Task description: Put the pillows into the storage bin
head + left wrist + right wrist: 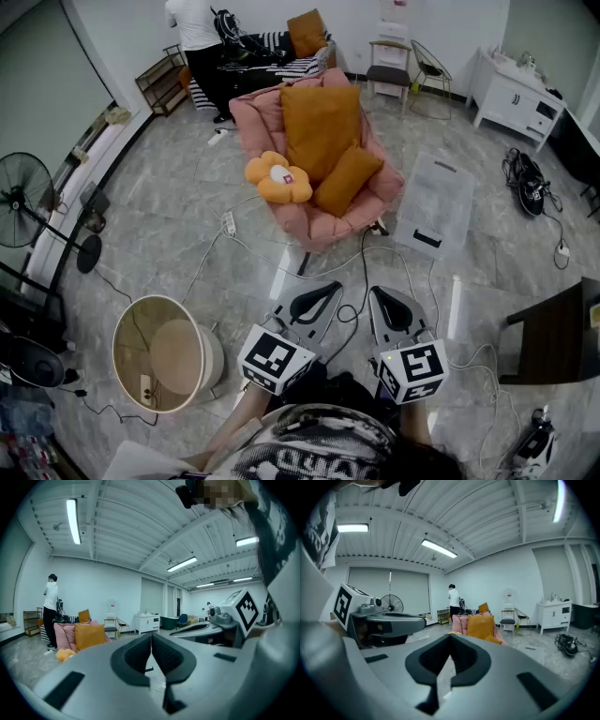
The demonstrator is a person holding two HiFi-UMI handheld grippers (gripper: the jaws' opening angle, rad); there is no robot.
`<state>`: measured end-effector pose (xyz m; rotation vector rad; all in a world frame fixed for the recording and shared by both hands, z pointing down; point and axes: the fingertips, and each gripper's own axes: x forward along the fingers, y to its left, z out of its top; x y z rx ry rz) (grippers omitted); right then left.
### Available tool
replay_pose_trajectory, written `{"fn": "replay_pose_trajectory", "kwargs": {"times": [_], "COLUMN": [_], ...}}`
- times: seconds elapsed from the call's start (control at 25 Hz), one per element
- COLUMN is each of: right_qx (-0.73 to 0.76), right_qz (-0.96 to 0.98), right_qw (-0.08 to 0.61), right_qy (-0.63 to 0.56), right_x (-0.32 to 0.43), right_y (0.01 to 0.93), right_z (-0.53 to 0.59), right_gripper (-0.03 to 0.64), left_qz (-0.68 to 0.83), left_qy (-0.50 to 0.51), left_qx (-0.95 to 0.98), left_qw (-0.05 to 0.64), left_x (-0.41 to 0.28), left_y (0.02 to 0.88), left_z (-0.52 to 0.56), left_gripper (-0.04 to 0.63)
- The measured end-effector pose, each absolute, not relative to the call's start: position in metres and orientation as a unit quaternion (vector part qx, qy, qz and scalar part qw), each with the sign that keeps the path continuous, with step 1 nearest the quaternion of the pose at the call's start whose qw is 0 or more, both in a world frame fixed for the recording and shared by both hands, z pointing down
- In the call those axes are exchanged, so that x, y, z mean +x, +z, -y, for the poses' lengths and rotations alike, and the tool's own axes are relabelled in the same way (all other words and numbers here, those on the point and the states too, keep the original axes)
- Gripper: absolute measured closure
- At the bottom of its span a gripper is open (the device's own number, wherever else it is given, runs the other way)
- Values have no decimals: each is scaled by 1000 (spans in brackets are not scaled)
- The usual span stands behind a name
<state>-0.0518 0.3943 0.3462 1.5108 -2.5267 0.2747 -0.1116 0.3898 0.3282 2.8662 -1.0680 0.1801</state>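
You hold the left gripper (328,289) and right gripper (378,293) level, jaws pressed together on nothing, evidently because the pillows (321,127) lie well ahead of the jaws on the pink chair (323,223), the storage bin (436,202) ahead-right, both beyond reach.

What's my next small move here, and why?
Probably open the right claw and reach forward toward the small orange pillow on the pink chair. Both it and the left claw are shut and empty, and no pillow shows in the storage bin yet.
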Motion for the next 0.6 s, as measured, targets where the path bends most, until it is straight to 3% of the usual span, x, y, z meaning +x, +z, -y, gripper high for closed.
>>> {"fn": "replay_pose_trajectory", "kwargs": {"times": [0.6], "right_qx": [494], "right_qz": [860], "right_qw": [64], "right_qy": [108], "right_x": [-21], "right_y": [360], "right_z": [-393], "right_gripper": [617], "left_qz": [363], "left_qy": [71], "left_qx": [928], "left_qw": [39], "left_x": [-92], "left_y": [338], "left_z": [-389], "left_gripper": [583]}}
